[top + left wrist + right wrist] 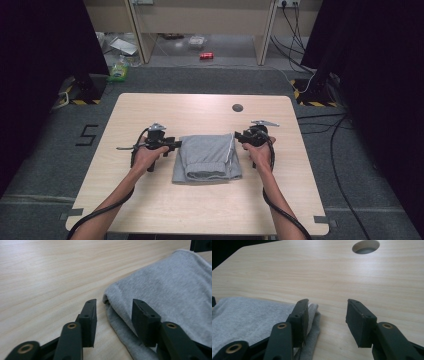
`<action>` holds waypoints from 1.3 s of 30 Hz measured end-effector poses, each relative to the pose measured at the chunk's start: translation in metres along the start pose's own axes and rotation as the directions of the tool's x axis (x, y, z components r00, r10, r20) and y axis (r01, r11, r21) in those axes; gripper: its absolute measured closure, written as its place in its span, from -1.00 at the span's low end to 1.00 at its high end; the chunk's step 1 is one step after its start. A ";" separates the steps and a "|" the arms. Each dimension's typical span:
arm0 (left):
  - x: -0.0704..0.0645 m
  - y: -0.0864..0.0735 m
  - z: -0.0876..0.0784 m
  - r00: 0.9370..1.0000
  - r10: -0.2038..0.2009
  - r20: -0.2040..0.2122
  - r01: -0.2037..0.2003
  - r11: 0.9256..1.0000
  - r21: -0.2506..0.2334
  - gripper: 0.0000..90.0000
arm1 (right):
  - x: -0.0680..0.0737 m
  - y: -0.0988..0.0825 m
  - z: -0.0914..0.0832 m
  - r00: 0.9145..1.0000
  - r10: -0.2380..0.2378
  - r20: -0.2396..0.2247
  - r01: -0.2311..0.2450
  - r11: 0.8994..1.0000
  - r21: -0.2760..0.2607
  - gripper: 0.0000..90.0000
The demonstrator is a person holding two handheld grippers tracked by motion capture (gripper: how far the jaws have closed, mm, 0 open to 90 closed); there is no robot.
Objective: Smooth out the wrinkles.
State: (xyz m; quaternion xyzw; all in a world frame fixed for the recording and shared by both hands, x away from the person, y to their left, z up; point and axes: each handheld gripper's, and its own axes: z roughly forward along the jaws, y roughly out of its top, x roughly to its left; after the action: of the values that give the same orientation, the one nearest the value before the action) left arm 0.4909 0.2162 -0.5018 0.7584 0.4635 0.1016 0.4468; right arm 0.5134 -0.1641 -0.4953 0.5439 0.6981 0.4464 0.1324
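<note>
One floor marking [86, 135] (a "5") beside table [150, 210]

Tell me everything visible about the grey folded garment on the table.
The grey garment looks like soft knit fleece, folded into a rough rectangle with a pale trim along its right edge. It lies flat mid-table. The left hand-held gripper straddles its folded corner, jaws apart; the right hand-held gripper sits at its other corner, open.
</note>
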 end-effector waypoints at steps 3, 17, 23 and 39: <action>0.000 0.000 -0.009 1.000 -0.016 0.012 0.016 1.000 -0.012 0.05 | -0.001 0.001 -0.010 1.000 0.005 -0.011 -0.005 1.000 -0.007 0.12; -0.011 -0.009 -0.033 0.998 -0.006 0.067 0.005 1.000 0.015 -0.23 | 0.014 -0.007 -0.034 0.996 -0.066 -0.054 0.066 0.998 0.002 0.04; -0.016 -0.014 -0.039 0.997 0.002 0.081 -0.005 1.000 0.029 -0.33 | 0.022 -0.010 -0.040 0.993 -0.095 -0.064 0.096 0.995 0.007 -0.05; -0.031 -0.029 -0.059 0.994 0.021 0.109 -0.023 1.000 0.017 -0.54 | 0.030 -0.025 -0.055 0.989 -0.124 -0.085 0.125 0.992 0.004 -0.13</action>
State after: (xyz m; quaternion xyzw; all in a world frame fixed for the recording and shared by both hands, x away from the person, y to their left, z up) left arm 0.4221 0.2310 -0.4817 0.7719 0.4312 0.0608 0.4633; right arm 0.4493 -0.1645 -0.4739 0.4805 0.7378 0.4566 0.1276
